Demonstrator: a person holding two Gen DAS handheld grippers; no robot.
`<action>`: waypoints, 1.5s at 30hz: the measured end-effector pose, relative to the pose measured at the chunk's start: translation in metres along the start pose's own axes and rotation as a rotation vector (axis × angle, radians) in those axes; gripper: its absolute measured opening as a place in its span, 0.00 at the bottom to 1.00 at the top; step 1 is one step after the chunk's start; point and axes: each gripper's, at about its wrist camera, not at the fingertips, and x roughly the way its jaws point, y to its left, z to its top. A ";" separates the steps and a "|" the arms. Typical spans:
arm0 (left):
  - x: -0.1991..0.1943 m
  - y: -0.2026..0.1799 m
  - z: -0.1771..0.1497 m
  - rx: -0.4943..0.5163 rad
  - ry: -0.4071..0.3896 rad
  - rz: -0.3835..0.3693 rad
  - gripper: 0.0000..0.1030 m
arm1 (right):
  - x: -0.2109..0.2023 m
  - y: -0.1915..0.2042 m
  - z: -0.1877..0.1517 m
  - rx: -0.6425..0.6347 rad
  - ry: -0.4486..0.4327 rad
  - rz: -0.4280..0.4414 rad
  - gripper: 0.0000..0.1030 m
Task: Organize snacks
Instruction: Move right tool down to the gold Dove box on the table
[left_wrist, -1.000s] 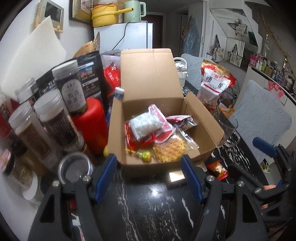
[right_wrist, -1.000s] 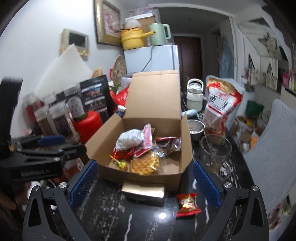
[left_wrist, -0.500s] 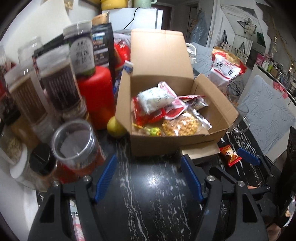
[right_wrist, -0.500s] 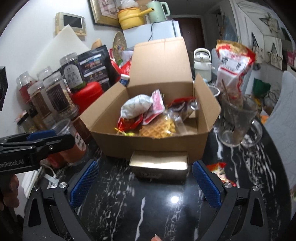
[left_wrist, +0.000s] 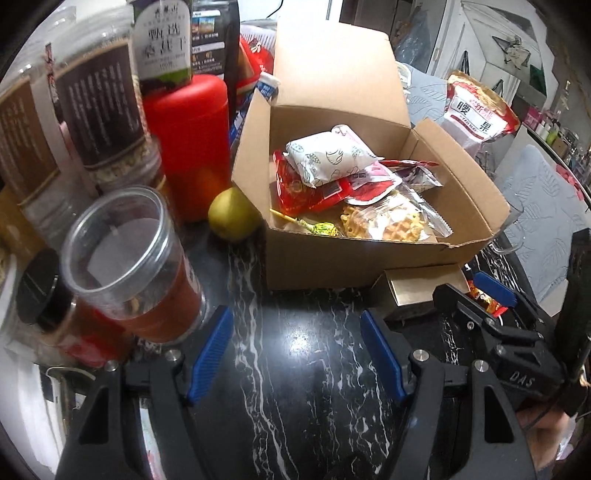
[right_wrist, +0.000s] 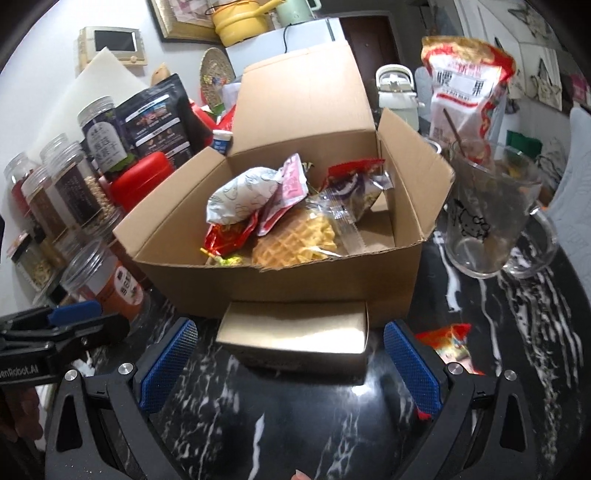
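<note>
An open cardboard box (left_wrist: 332, 258) (right_wrist: 295, 284) on the black marble table holds several snack packets, with a wrapped waffle (left_wrist: 384, 223) (right_wrist: 295, 240) in front. A small gold box (right_wrist: 295, 328) (left_wrist: 417, 290) lies against the box's front wall. A red-orange snack packet (right_wrist: 448, 345) (left_wrist: 484, 301) lies to its right. My right gripper (right_wrist: 288, 369) is open, its blue fingers straddling the gold box just short of it. My left gripper (left_wrist: 295, 358) is open and empty over bare table, left of the gold box.
Tall jars (left_wrist: 96, 110), a red canister (left_wrist: 188, 140), an open clear jar (left_wrist: 129, 258) and a yellow fruit (left_wrist: 231, 214) crowd the left. A glass mug (right_wrist: 491, 221) and a cashew bag (right_wrist: 465, 85) stand right of the box.
Both grippers have moved forward and lower toward the table. The gold box now sits between my right gripper's fingers. Both stay open.
</note>
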 end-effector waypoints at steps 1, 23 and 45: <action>0.003 0.000 0.001 -0.002 0.004 0.001 0.69 | 0.005 -0.004 0.001 0.008 0.010 0.021 1.00; 0.005 0.005 -0.011 0.016 0.031 0.030 0.69 | -0.014 0.028 -0.033 -0.147 0.111 0.157 1.00; 0.014 0.000 -0.025 0.044 0.056 0.106 0.69 | 0.036 0.031 -0.033 -0.373 0.231 0.181 0.89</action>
